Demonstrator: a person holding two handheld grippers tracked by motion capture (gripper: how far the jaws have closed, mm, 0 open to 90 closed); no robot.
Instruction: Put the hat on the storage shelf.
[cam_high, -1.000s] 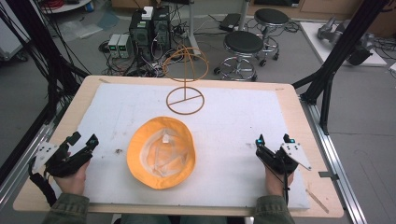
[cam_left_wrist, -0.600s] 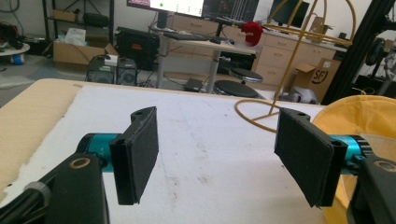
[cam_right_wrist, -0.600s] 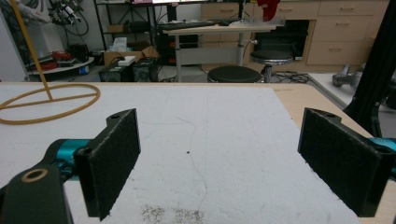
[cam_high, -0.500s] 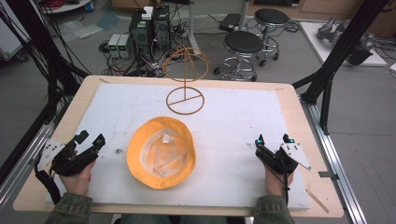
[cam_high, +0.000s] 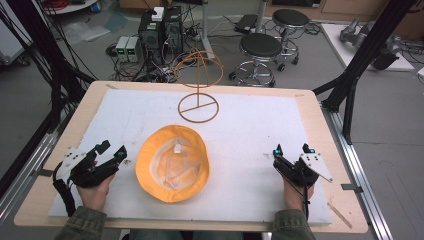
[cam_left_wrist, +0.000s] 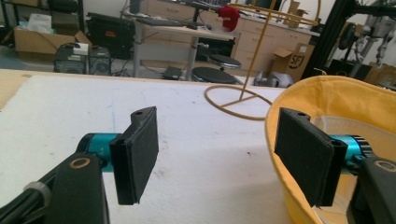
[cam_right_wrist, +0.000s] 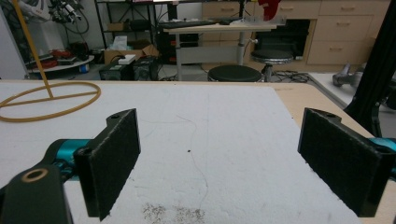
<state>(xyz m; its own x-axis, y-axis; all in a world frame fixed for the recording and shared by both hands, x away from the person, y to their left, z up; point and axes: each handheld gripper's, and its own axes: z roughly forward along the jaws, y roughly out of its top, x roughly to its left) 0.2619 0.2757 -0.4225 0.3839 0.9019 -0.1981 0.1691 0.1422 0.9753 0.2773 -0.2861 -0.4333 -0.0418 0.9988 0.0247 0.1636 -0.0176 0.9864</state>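
On the worktop (cam_high: 250, 150), white pad over a wooden board, an orange bucket hat (cam_high: 172, 162) lies crown down at about 7 o'clock from the pad's centre, brim up, pale lining showing inside. Wire hat stand (cam_high: 199, 95) stands upright at 12 o'clock, well apart from the hat, its ring base on the pad.

Hat looks like soft cloth: light, floppy, no rigid frame. Judged likely to sag and fold when lifted from one point; not fragile, not slippery against the padded fingers. Best hold, I'd judge, is the raised brim edge, one finger inside, one outside. A second pinch on the opposite brim should keep it open for the stand.

Left gripper (cam_high: 110, 155) sits at 9 o'clock of the hat, just beside it, fingers (cam_left_wrist: 137, 154) spread wide, nothing between them. Its own view shows the brim (cam_left_wrist: 299, 98) close against the farther finger; touching or not, cannot tell.

Right gripper (cam_high: 291, 152) rests at 3 o'clock, well apart from the hat, fingers (cam_right_wrist: 112, 158) wide open, bare pad between.
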